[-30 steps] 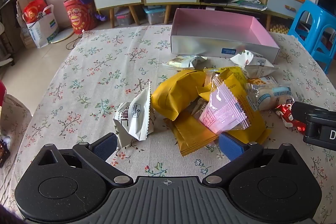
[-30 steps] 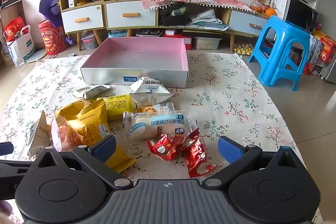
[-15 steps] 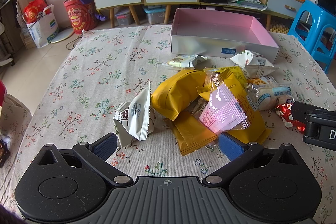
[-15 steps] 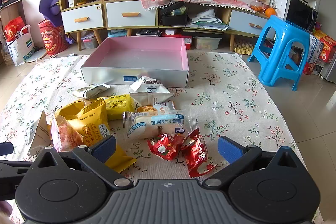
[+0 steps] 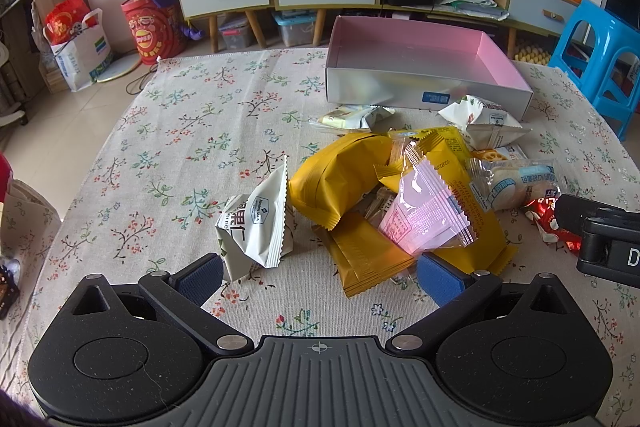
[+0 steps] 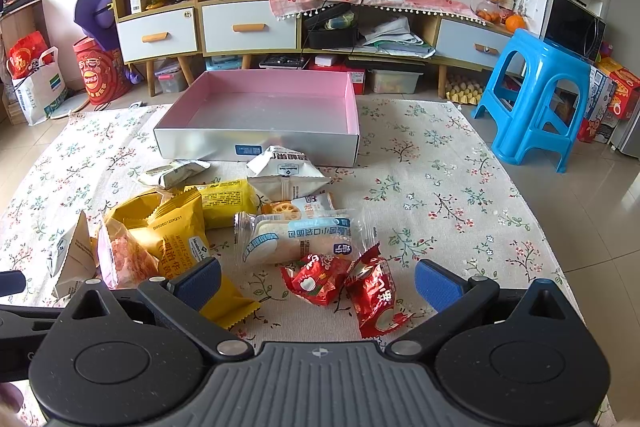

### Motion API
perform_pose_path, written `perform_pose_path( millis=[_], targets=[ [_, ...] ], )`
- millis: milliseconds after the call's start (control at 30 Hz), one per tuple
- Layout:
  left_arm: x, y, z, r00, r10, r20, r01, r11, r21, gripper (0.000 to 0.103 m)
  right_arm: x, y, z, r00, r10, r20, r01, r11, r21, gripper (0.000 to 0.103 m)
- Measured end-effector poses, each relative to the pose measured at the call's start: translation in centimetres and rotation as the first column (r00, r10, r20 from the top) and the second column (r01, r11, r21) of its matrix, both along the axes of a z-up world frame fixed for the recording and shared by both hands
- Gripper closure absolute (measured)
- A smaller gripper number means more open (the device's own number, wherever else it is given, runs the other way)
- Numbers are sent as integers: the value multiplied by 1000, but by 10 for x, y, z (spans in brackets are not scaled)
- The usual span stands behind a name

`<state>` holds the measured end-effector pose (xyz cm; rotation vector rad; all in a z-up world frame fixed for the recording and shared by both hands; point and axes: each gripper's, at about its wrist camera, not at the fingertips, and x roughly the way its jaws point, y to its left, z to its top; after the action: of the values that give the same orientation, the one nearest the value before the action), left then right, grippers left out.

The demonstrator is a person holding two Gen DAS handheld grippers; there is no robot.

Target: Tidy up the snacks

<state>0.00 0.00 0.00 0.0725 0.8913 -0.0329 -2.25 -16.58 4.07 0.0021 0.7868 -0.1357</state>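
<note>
A heap of snack packets lies on the flowered tablecloth in front of an empty pink-lined box (image 5: pixel 416 65) (image 6: pixel 260 107). The heap holds yellow bags (image 5: pixel 340 179) (image 6: pixel 176 227), a pink clear packet (image 5: pixel 424 219), a white pouch (image 5: pixel 256 227), a clear bread pack (image 6: pixel 296 237) and two red packets (image 6: pixel 344 283). My left gripper (image 5: pixel 318 273) stands open just short of the white pouch and the yellow bags. My right gripper (image 6: pixel 318 277) is open too, its fingers on either side of the red packets. Neither holds anything.
Beyond the table stand a low cabinet with drawers (image 6: pixel 248 27) and a blue plastic stool (image 6: pixel 536 99) at the right. A red drum (image 5: pixel 154 27) and bags sit on the floor at the left. The tablecloth (image 5: pixel 180 131) left of the heap is bare.
</note>
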Motion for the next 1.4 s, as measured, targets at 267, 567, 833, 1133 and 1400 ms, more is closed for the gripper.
perform_pose_path(
  millis=[267,567,833,1133,1400],
  targets=[
    [0,0,0,1000,0,0,0,1000,0,0,0,0,-1,1000,0,0,0,1000,0,10],
    [0,0,0,1000,0,0,0,1000,0,0,0,0,-1,1000,-1,1,1,1000,-3,10],
    [0,0,0,1000,-1,-1,1,1000,0,0,0,-2,2,1000,-5,-4,5,1000,1,10],
    [14,10,19,999,-41,7,42,999,-18,0,4,-3,33,1000,12,27,-13,1000,16,10],
    [36,33,41,995,-88,-41,84,993,-85,0,25,3,47,993,110,-37,-112,991,-74,10]
  ],
)
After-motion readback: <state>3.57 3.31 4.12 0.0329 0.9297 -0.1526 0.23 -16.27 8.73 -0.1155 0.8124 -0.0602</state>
